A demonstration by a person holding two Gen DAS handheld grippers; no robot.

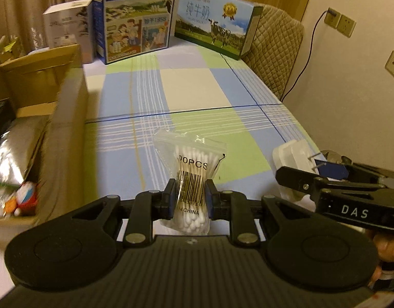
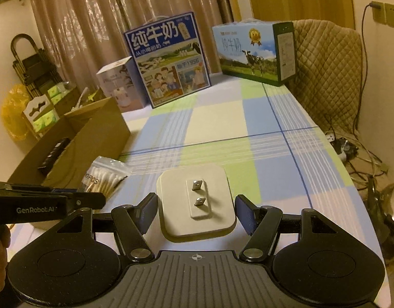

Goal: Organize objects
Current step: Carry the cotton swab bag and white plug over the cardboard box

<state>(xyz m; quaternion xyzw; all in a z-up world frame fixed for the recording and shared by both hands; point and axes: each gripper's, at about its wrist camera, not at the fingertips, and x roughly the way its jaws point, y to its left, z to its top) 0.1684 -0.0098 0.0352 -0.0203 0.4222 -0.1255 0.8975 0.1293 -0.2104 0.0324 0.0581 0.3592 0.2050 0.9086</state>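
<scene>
Checked tablecloth (image 2: 222,118): L tongs (image 1: 189,200) clamped on cotton-swab bag (image 1: 190,174); R tongs (image 2: 195,211) clamped on white plug adapter (image 2: 195,202).

The left gripper (image 1: 189,198) pointed down and away from the person. Its two fingers were squeezed tight on a bag of cotton swabs (image 1: 190,179), one on each side, near the bag's lower half. The right gripper (image 2: 195,213) was just to the right of it, side by side, and pointed down too. Its fingers stood wide, one on each side of a white plug (image 2: 195,202). A bit of a hand (image 1: 388,246) showed behind the right gripper's handle.
</scene>
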